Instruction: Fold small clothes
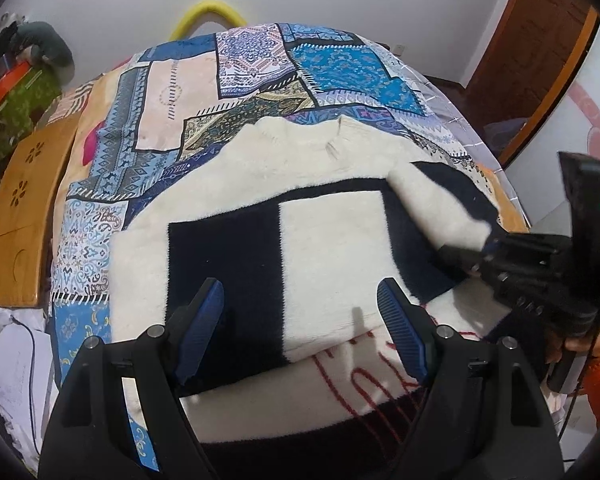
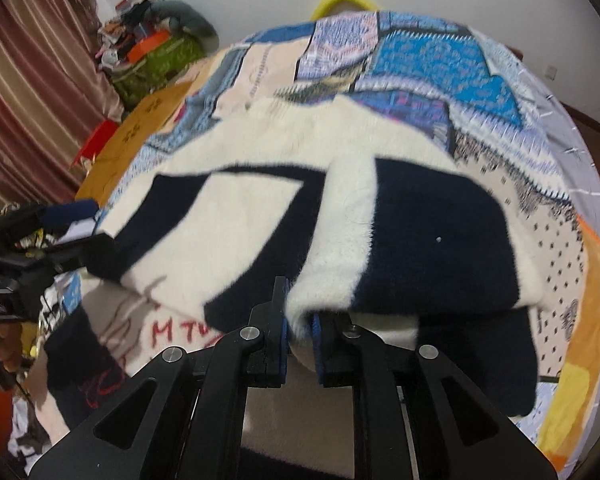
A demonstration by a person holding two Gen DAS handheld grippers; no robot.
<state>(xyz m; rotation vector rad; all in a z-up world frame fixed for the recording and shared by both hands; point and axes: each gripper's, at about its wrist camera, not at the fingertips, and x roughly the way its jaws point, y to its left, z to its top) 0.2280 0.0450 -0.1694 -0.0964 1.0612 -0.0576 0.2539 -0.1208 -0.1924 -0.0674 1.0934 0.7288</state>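
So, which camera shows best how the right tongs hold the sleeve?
The right wrist view: the right tongs pinch the white sleeve close up. The left wrist view shows them from the side, with the pinch hidden.

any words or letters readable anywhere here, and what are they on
"M T": red stitched letters on the cream sweater, in the right wrist view; the letters after them are blurred.
More red stitching on the same sweater in the left wrist view: too distorted to read.
No other text is visible.
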